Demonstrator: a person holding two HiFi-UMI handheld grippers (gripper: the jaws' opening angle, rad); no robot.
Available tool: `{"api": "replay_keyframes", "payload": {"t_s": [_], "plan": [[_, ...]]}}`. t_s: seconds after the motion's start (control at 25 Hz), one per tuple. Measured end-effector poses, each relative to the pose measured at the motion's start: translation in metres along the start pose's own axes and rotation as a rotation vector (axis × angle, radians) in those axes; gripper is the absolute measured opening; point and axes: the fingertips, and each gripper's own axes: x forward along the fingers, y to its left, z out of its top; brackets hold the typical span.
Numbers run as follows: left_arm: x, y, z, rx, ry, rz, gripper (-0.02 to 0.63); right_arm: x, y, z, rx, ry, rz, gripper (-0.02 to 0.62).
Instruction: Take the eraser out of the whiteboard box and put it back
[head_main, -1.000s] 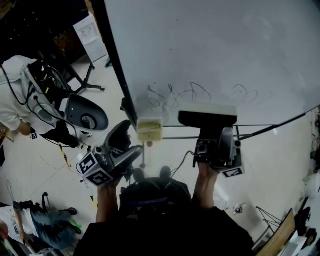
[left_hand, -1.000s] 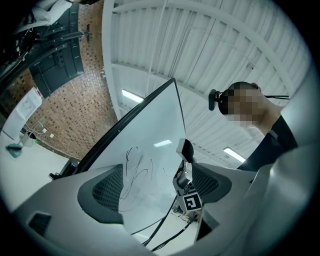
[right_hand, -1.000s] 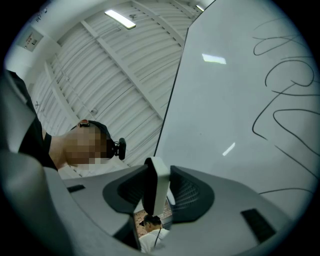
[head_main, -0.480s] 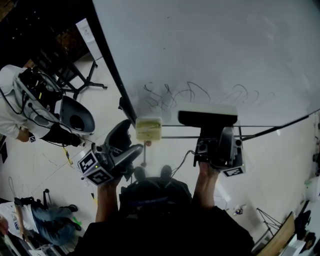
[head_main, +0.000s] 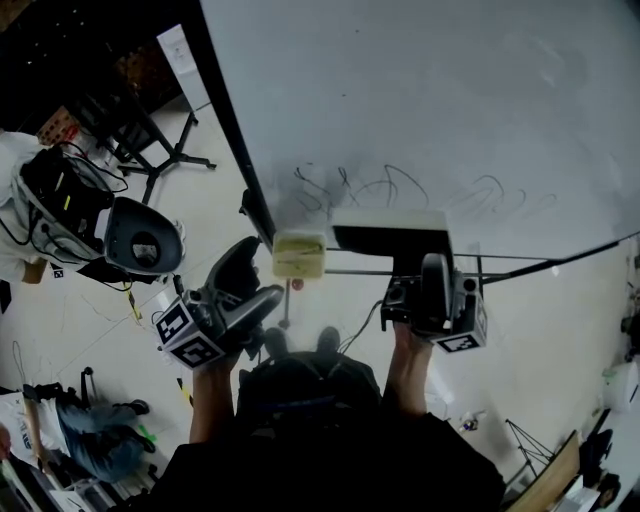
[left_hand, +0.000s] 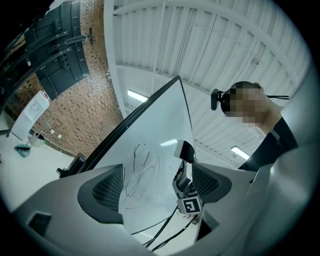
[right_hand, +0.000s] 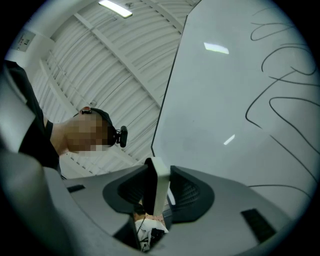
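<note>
Whiteboard (head_main: 430, 100), scribbled, cut off at top and right. Right gripper (head_main: 424, 262) clamped on the eraser (head_main: 390, 236), whose lower edge the jaws hide. Left gripper (head_main: 258, 280), jaws apart and empty, beside the box (head_main: 299, 256). The eraser is outside the box, to its right.

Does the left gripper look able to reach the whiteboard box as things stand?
Probably yes: the left gripper, open and empty, sits beside the whiteboard box with nothing between them; the right gripper holds the eraser to its right.
</note>
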Motion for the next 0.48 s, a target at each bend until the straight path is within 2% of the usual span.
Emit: {"api": "replay_keyframes", "payload": {"t_s": [0.24,0.48], "plan": [[-0.009,0.010,0.005,-0.010,-0.012,0.014,0.428,-0.006,-0.009,-0.025,0.031,0.056,-0.018,0.156],[-0.016,0.017,0.006,-0.024,-0.028,0.023,0.428,-0.002,-0.015,-0.041,-0.002,0.120,-0.054,0.156]]}}
